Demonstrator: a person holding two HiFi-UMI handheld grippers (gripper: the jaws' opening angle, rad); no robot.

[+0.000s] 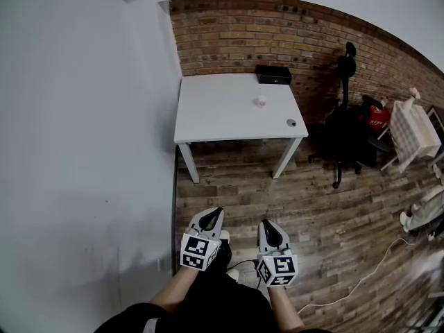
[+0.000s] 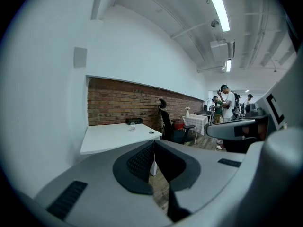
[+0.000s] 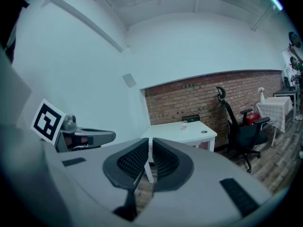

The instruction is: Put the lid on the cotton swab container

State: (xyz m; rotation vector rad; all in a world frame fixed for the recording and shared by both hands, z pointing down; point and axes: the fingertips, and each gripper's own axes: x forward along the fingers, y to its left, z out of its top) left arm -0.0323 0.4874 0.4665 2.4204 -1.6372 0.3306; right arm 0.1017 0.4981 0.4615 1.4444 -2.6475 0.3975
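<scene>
- Head view: the left gripper (image 1: pixel 216 214) and right gripper (image 1: pixel 266 224) are held low over the floor, well short of the table (image 1: pixel 208 116). The cotton swab container (image 1: pixel 261 101) stands straight ahead towards the table's far right. Its lid (image 1: pixel 291 123) lies apart from it by the right edge (the right gripper is judged nearer).
- Left gripper view: the jaws are together with nothing between them, and the table is far ahead.
- Right gripper view: the jaws are together and empty. The container's contents are too small to tell.
</scene>
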